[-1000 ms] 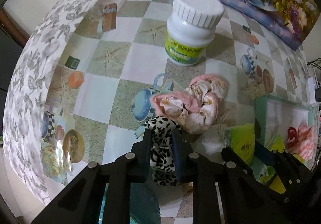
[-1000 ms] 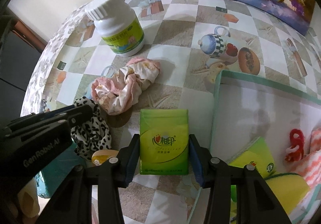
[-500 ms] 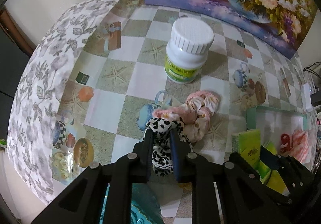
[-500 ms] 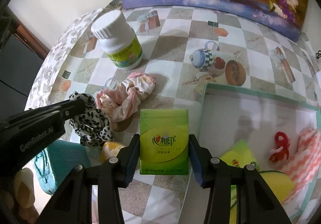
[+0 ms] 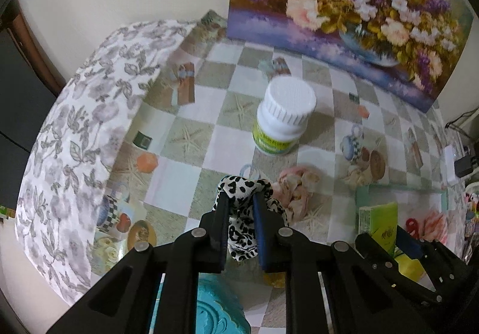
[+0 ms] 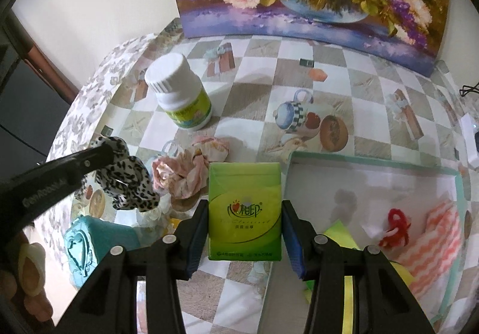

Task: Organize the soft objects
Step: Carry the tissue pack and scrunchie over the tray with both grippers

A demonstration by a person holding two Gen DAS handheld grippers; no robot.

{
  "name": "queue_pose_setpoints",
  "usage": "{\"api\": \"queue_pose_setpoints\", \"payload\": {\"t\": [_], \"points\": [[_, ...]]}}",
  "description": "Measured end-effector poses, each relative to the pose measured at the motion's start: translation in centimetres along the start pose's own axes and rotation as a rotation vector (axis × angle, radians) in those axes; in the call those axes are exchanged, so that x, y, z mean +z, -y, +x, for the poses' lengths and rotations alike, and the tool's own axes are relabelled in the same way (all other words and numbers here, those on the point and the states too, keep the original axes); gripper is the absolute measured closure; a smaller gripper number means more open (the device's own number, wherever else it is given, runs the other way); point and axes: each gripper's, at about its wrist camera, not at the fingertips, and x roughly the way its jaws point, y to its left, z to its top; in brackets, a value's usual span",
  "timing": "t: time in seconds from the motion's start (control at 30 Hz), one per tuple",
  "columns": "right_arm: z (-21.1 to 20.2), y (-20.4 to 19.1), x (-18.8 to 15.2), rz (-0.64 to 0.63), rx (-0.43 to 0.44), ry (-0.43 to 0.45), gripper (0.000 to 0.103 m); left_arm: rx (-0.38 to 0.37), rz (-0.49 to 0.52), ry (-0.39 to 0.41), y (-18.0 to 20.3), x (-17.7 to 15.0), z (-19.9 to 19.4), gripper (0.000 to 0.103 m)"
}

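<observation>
1. I hold two soft things at once. My left hand-held gripper (image 5: 241, 208) is squeezed on the spotted scrunchie (image 5: 242, 223). My right hand-held gripper (image 6: 244, 214) is squeezed on the green tissue pack (image 6: 245, 211).
2. Both soft things are up off the counter (image 6: 359, 100). The scrunchie hangs down between my left fingers (image 5: 220, 214), and its loose end droops below them.
3. The tissue pack stands straight between my right fingers (image 6: 199, 229), with its top poking out past the tips.
4. The box (image 6: 374, 160) sits just to the right of the tissue pack. I think the soft things go in there. A red loop (image 6: 395, 226) and a pink stripy cloth (image 6: 434, 238) are already inside.
5. To do this well, I think I should keep both squeezes firm and move slowly sideways over the box wall.
6. I should lift the droopy scrunchie high enough so it does not catch on the wall.
7. The pink scrunchie (image 6: 185, 172) lies on the counter between my two hand-held grippers, near the white bottle (image 6: 179, 94). It could come next.
</observation>
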Motion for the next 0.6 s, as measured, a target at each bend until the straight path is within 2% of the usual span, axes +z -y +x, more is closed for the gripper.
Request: {"api": "queue_pose_setpoints", "payload": {"t": [0.33, 0.6], "points": [[-3.5, 0.9, 1.1, 0.025, -0.018, 0.087, 0.054, -0.034, -0.002, 0.138, 0.0, 0.9, -5.4, 0.087], [-5.9, 4.3, 1.4, 0.096, -0.073, 0.128, 0.054, -0.068, 0.004, 0.179, 1.3, 0.8, -7.2, 0.087]]}}
